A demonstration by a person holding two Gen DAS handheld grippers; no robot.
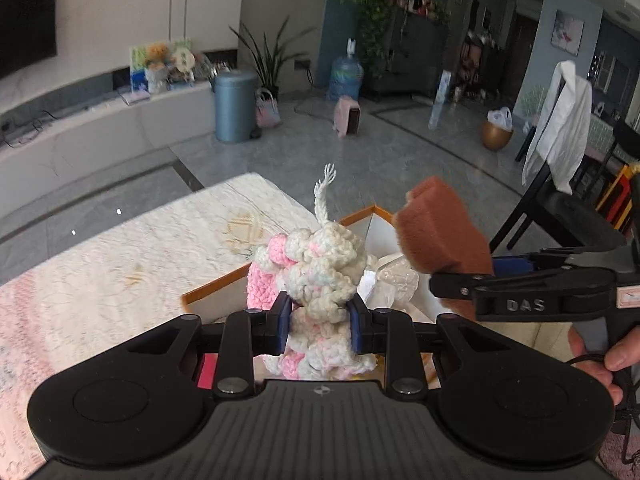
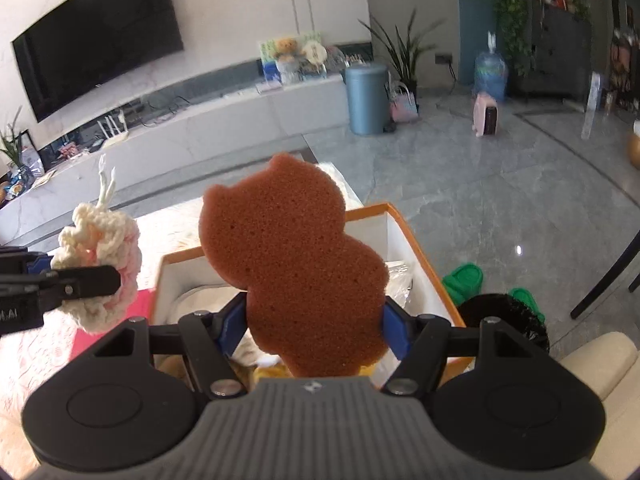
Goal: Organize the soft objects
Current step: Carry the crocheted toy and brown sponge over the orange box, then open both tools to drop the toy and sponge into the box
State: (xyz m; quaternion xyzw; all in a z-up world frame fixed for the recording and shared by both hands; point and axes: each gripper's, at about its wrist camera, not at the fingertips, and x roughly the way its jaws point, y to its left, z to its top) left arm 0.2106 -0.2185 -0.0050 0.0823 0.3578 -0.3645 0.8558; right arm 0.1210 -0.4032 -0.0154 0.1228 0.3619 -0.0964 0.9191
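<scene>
Two soft items are held aloft at this moment, one per gripper, both above an orange-rimmed box (image 2: 404, 224) that sits on the quilted table (image 1: 120, 264). The left gripper (image 1: 319, 320) is clenched on a crochet piece (image 1: 324, 276) of cream and pink yarn, its blue pads (image 1: 282, 322) pinching the middle of the bundle so that the bulk bulges above the fingers and a loose tail hangs below; a white plastic tag (image 1: 325, 192) sticks up from its top. The right gripper (image 2: 316, 320) grasps a brown sponge (image 2: 296, 256), cut in an animal outline, by its lower half, the flat face standing upright toward the camera. Judged from the task, both are held high and near the box for dropping in. The box already holds crumpled clear plastic (image 1: 394, 280) and pale items, which leaves limited free room inside; its contents are otherwise partly hidden by the held items. The grippers are close together, the sponge just beside the crochet piece, so a simultaneous descent risks a clash. Beyond the table: green slippers (image 2: 464, 280) on the floor, a blue bin (image 2: 366, 98), a chair (image 1: 536, 200) with a white cloth.
</scene>
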